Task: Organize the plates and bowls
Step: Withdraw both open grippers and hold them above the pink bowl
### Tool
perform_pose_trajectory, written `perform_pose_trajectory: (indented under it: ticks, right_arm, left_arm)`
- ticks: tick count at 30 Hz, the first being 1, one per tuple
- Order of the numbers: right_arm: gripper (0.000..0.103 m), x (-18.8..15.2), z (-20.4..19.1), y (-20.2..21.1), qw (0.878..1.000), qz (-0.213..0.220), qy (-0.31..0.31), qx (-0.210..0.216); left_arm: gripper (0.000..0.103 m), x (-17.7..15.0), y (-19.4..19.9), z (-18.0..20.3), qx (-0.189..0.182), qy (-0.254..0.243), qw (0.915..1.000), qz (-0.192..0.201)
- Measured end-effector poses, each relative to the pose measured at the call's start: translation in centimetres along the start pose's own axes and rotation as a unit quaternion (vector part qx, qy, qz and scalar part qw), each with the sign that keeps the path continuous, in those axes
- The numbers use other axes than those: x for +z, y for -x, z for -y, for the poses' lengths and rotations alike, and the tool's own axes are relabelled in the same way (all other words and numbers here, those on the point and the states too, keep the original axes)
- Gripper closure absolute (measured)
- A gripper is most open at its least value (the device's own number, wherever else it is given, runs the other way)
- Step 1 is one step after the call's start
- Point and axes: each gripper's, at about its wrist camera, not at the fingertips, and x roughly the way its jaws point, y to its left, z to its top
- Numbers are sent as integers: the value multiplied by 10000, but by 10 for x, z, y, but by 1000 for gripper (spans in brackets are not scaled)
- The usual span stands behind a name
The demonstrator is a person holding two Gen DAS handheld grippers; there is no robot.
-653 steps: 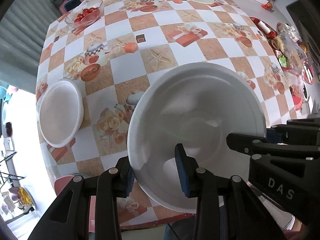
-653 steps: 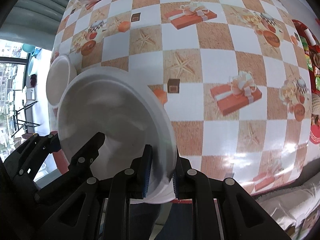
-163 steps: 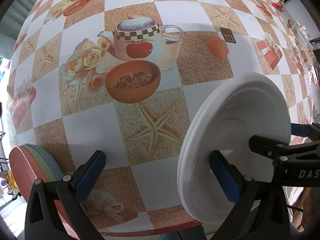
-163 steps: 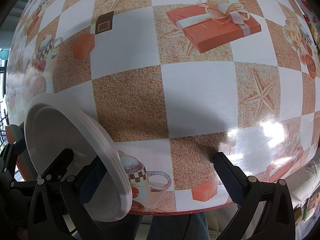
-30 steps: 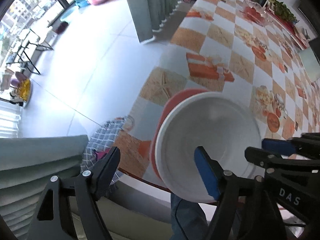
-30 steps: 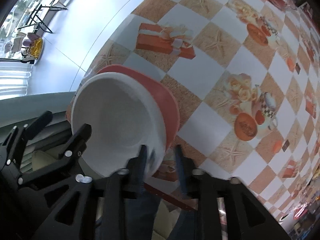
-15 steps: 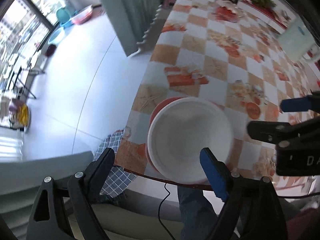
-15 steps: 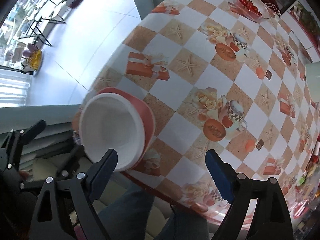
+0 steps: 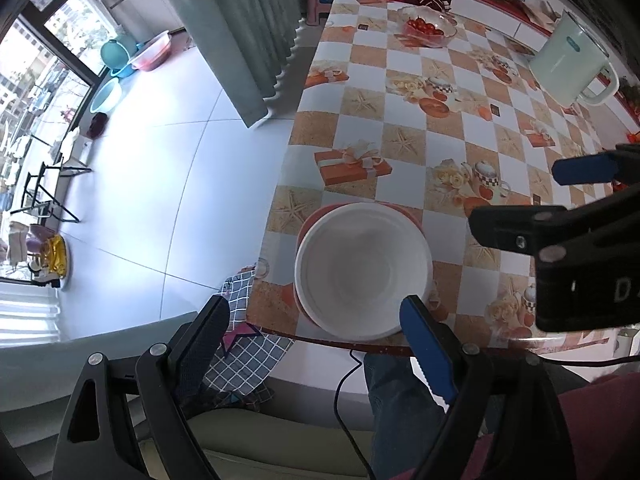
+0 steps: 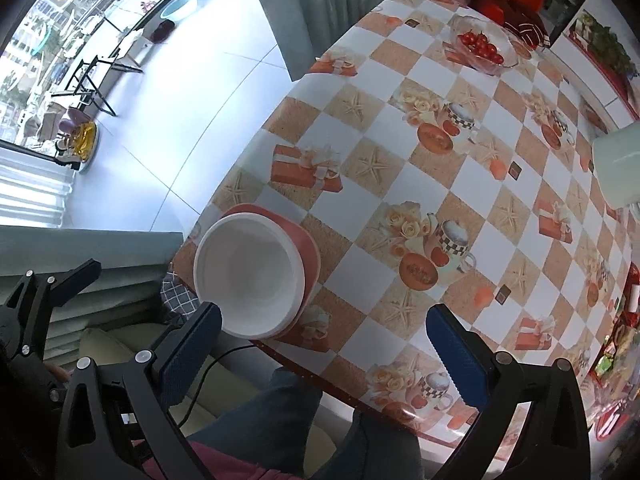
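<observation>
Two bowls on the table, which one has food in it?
The glass bowl at the far end, holding red tomatoes. The white bowl at the near edge is empty and sits stacked on a red plate.

We see a white tiled floor (image 9: pixel 160 168), grey-green curtain (image 9: pixel 240 28), bright window (image 9: pixel 44 52), checkered table (image 10: pixel 440 184).

Most of the red plate (image 9: pixel 404 211) is covered by the white bowl (image 9: pixel 362 276), so only a rim is seen. The pale jug (image 10: pixel 618 164) is cut off by the right wrist picture's edge. Items at the table's (image 10: pixel 400 152) far right edge are blurred beyond telling.
</observation>
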Motion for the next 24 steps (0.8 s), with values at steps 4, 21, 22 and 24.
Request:
perform_pose_trajectory:
  ticks: [4, 21, 22, 24]
  right_arm:
    - [0, -2, 1, -2, 10000, -57, -2, -3]
    - [0, -3, 4, 0, 10000, -29, -18, 50]
    - [0, -2, 4, 0, 10000, -34, -24, 59]
    - [0, -3, 4, -1, 10000, -38, -33, 74]
  left_arm:
    - [14, 2, 3, 1, 73, 42, 10000, 33]
    - [14, 7, 8, 8, 207, -30, 9998, 62]
    - [14, 7, 8, 8, 210, -23, 9998, 59]
    - [14, 7, 8, 9, 212, -5, 9998, 55]
